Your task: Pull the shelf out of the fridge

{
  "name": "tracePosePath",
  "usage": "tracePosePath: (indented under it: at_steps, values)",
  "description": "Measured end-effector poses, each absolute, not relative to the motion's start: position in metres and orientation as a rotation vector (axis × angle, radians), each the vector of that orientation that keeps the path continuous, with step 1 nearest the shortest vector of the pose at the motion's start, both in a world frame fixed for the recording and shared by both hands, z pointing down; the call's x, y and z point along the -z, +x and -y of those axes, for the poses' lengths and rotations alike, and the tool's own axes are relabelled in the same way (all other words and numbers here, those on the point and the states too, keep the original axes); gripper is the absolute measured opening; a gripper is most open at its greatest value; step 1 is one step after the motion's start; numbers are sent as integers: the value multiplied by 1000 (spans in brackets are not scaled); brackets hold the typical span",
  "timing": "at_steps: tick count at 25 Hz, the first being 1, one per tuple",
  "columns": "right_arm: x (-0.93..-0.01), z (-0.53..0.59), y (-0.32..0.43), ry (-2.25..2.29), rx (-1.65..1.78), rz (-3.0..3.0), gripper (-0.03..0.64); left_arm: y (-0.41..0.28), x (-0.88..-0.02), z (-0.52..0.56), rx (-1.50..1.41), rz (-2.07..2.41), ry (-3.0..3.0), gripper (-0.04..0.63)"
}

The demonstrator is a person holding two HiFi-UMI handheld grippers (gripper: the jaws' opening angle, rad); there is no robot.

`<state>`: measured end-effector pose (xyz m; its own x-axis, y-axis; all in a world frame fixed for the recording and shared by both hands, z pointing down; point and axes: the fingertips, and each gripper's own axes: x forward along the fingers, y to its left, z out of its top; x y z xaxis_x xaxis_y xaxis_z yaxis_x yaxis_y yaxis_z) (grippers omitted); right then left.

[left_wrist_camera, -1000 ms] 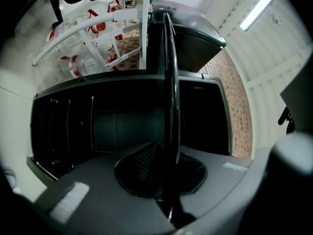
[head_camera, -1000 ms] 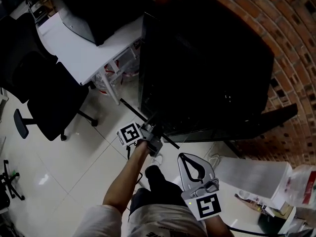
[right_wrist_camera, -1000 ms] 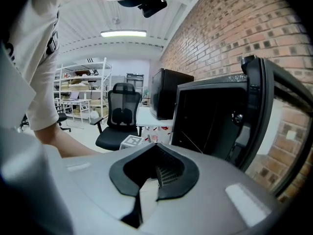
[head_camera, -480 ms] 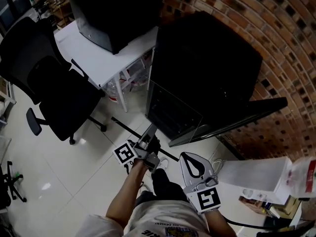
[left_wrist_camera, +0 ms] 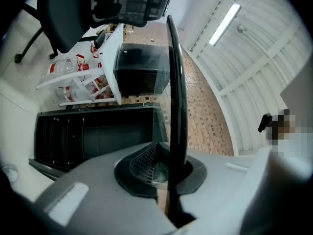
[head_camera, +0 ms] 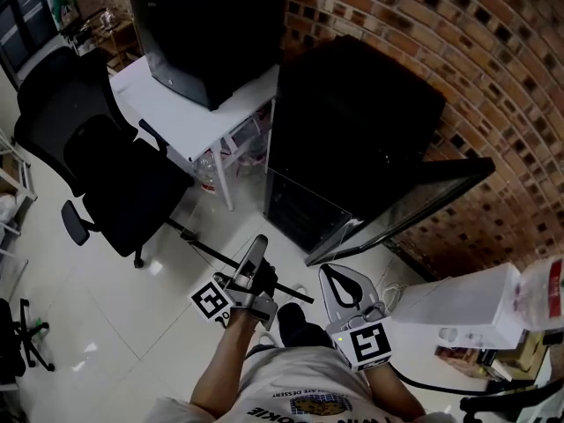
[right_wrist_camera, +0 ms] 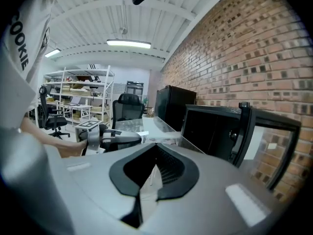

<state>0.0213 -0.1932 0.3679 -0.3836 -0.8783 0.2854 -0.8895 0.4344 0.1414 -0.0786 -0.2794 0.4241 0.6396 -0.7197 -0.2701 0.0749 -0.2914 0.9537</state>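
Observation:
The black mini fridge [head_camera: 352, 122] stands against the brick wall with its door [head_camera: 414, 208] swung open. The shelf, a glass pane with a black edge rail [head_camera: 198, 238], is out of the fridge, above the floor in front of it. My left gripper [head_camera: 254, 258] is shut on that rail. In the left gripper view the rail [left_wrist_camera: 175, 77] runs straight up from between the jaws of the left gripper [left_wrist_camera: 166, 173], and the fridge's dark inside [left_wrist_camera: 98, 136] lies beyond. My right gripper [head_camera: 328, 273] hangs beside it, shut and empty. The right gripper view shows the right gripper [right_wrist_camera: 149, 173], the glass pane [right_wrist_camera: 156, 131] and the door [right_wrist_camera: 239, 136].
A black office chair [head_camera: 115, 174] stands on the tiled floor to the left. A white desk [head_camera: 189, 104] carries a large black box [head_camera: 211, 33], with plastic drawers [head_camera: 242, 139] under it. A white box [head_camera: 467, 311] sits at the right. The brick wall [head_camera: 493, 86] is behind the fridge.
The shelf has come out of the fridge toward me with the left gripper holding it. The left gripper has drawn back and left. The right gripper has stayed shut, low near my body.

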Motion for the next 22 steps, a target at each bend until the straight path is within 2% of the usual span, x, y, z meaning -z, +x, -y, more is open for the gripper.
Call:
tracePosePath:
  at_steps: [22]
  values:
    - [-353,145,20,1678,-53,2375,3,-129,-375,200,961,578,1730,9]
